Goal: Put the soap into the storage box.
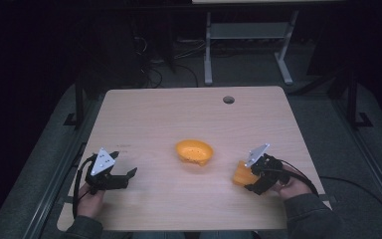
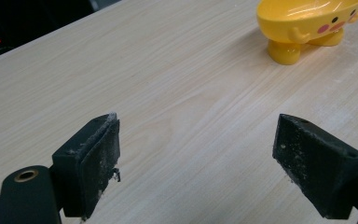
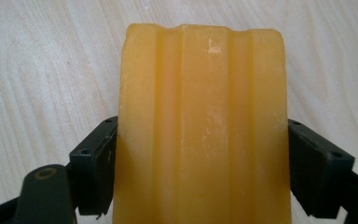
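Soap bar, orange, ribbed, clamped between jaws of right hand-held gripper at desk right front. Left hand-held gripper spread wide, holding nothing. Yellow soap dish mid-desk.

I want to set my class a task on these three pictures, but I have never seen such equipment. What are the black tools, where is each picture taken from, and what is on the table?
A person sits at a wooden table and holds a hand tool with two black jaws in each hand. The wide picture comes from a camera above, looking down. The other two come from small cameras mounted on the tools, looking along their jaws. The left gripper has its jaws apart with nothing between them. The right gripper is closed on an orange ridged block, possibly a bar of soap. In the middle of the table stands a yellow dish with small feet and a cartoon face.
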Action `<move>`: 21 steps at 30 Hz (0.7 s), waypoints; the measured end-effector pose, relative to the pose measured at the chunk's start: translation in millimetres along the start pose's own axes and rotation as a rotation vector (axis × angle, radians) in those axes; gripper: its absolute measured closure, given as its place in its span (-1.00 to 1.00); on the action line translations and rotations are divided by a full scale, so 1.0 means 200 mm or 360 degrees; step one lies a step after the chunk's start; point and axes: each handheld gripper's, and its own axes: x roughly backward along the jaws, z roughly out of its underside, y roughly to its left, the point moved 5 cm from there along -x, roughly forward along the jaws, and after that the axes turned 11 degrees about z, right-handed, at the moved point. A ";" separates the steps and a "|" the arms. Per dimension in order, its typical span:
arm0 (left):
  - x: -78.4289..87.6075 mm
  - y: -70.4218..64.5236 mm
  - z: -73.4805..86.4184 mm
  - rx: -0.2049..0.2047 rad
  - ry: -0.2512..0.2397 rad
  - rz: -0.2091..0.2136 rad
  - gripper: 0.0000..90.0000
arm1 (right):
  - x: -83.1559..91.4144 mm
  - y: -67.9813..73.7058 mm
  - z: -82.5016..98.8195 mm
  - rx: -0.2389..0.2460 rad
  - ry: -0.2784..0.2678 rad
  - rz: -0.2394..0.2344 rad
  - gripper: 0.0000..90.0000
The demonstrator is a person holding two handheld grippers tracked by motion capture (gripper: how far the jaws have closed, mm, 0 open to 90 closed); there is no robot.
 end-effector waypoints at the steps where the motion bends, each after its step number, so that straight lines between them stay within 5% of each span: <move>1: 0.00 0.00 0.00 0.0001 -0.0004 -0.0001 -0.69 | 0.01 0.00 -0.01 -0.0009 -0.0003 -0.0004 -0.54; 12: 0.00 0.00 0.00 -0.0013 0.0001 -0.0006 -0.69 | 0.06 -0.04 -0.07 0.0009 -0.0051 0.0022 -0.54; 21: 0.01 0.00 0.00 0.0003 -0.0009 -0.0009 -0.69 | 0.11 -0.09 -0.23 0.0093 -0.0091 0.0033 -0.54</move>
